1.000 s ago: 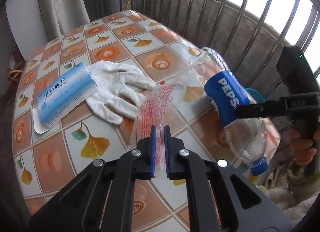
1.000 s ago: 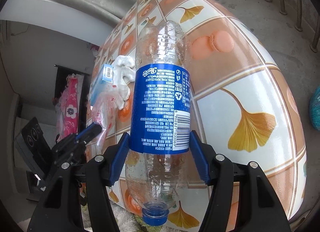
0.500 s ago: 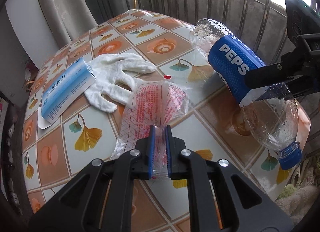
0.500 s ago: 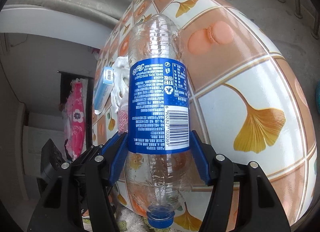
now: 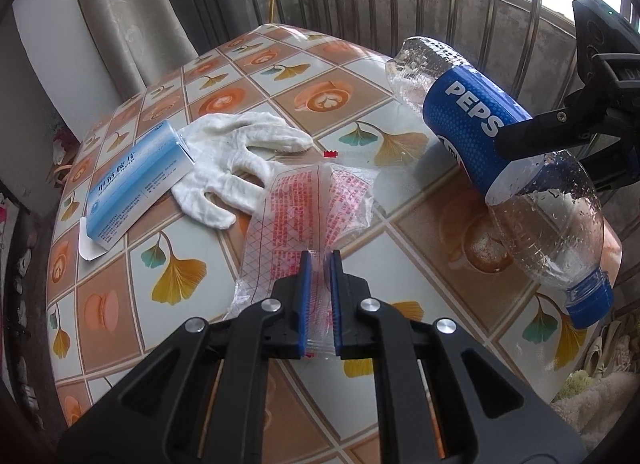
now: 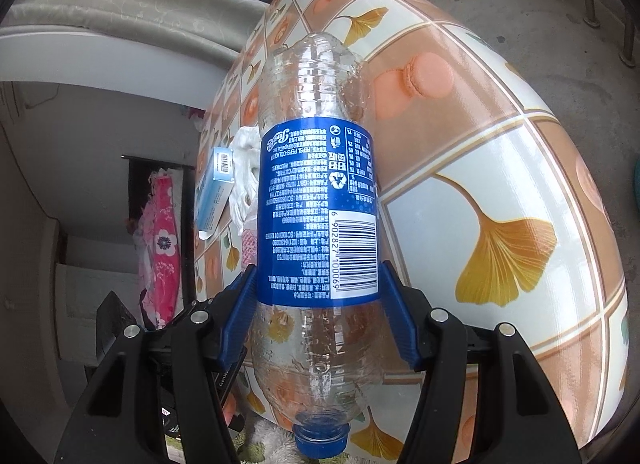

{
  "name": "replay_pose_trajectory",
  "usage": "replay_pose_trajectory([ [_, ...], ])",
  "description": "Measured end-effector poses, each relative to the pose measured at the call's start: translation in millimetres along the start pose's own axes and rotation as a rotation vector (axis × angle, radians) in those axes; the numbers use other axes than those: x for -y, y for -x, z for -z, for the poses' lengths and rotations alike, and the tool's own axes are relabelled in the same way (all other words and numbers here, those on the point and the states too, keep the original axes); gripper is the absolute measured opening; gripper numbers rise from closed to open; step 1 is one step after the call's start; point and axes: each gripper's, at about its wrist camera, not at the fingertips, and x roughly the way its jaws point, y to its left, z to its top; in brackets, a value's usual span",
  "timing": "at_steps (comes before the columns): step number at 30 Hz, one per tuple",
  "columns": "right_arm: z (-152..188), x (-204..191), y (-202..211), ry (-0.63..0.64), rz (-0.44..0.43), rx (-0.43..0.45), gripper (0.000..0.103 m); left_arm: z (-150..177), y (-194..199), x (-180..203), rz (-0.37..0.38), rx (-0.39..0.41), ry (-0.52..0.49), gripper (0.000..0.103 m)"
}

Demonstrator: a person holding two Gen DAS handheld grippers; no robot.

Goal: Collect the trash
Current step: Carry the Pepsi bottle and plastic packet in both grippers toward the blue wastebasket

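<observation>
The left gripper (image 5: 319, 284) has dipped lower than a second ago, so the tabletop (image 5: 408, 256) looks bigger, and the bottle (image 5: 480, 131) now sits farther to the right and higher in the left view. The clear wrapper (image 5: 308, 203) with red print has stayed pinched in the same spot.

There is one bottle, one wrapper, one white glove (image 5: 236, 163) and one blue box (image 5: 136, 183). A tiny red scrap (image 5: 331, 153) lies near the glove's fingertip.

The left jaws are clenched on the near end of the wrapper, and the rest of it lies on the tabletop. The right gripper (image 6: 316, 304) has its jaws grasping the bottle across the blue label, with the blue cap (image 6: 320, 440) pointing down past the tabletop edge.

In the right view the bottle hides most of the glove and wrapper. The right gripper's handle is cut off at the edge of the left view.
</observation>
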Motion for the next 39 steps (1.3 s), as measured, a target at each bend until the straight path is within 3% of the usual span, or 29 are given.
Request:
replay_pose_trajectory([
  [9,2.2,-6.8,7.1,0.017,0.01,0.016,0.058,-0.2,10.0,1.4,-0.012,0.029,-0.005,0.006],
  [20,5.7,-29.6,-7.5,0.142,0.184,-0.002,0.061,1.6,5.5,-1.6,0.008,0.018,0.013,0.006],
  [28,-1.2,-34.0,-15.8,0.153,0.186,0.031,0.06,0.3,0.6,-6.7,0.016,0.02,0.037,0.006],
  [39,-0.9,-29.1,4.1,0.119,0.154,0.088,0.06,-3.7,10.5,-13.4,0.018,0.052,0.056,0.005],
])
